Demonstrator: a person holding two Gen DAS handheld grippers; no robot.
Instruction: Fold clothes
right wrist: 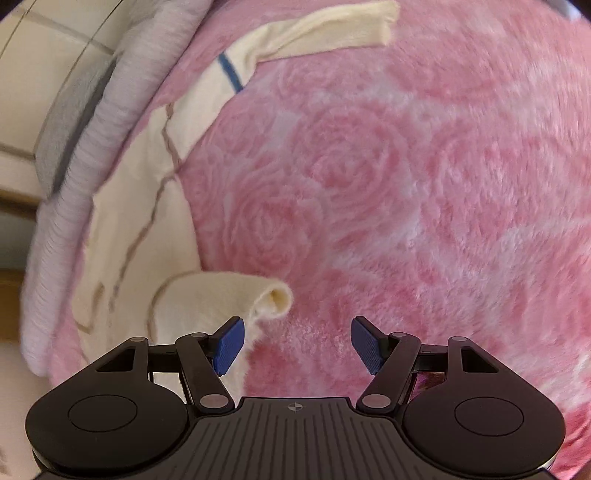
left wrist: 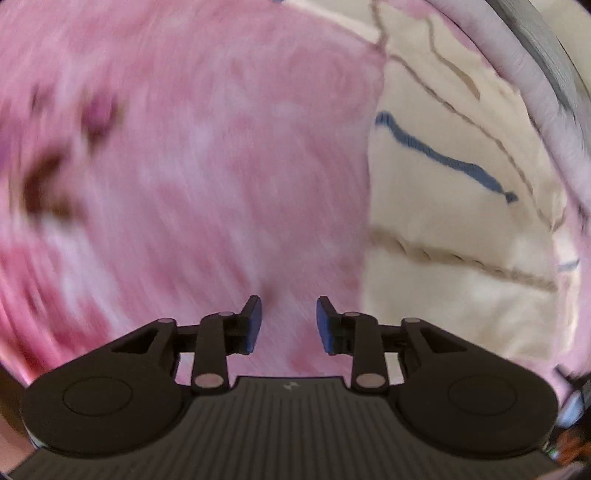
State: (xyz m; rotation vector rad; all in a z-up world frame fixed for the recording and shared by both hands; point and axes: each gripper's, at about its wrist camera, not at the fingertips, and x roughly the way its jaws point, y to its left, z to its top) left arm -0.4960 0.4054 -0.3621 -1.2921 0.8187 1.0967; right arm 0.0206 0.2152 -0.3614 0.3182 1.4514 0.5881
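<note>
Left wrist view. The left gripper (left wrist: 289,325) points down at a pink blanket (left wrist: 184,184) with a plush rose pattern, much of it smeared by motion blur. Its two blue-padded fingers (left wrist: 253,325) stand apart with a moderate gap, and only blanket shows between them; the gripper is released and grasps nothing. To the right of the gripper lies the cream garment (left wrist: 461,221), spread flat on the blanket, marked with thin tan seam lines and one short dark-blue stripe (left wrist: 443,158). The garment lies apart from the fingers. Beyond it, at the upper right, a pale ribbed edge of bedding (left wrist: 524,62) curves along the border of the view.

Right wrist view. The right gripper (right wrist: 297,343) is tilted down over the same pink blanket (right wrist: 406,184), here sharp enough to show its rose relief. Its jaws are wide apart and released, with bare blanket between them. The cream garment (right wrist: 147,221) lies along the left side, one long sleeve (right wrist: 332,29) reaching toward the top of the view. A rolled cuff or corner of the garment (right wrist: 258,295) rises just above and beside the left blue finger pad (right wrist: 229,345); whether it touches the pad cannot be told. The pale ribbed bedding edge (right wrist: 92,184) borders the garment at the far left, with tiled floor (right wrist: 44,74) beyond it.

No containers appear in either view.
</note>
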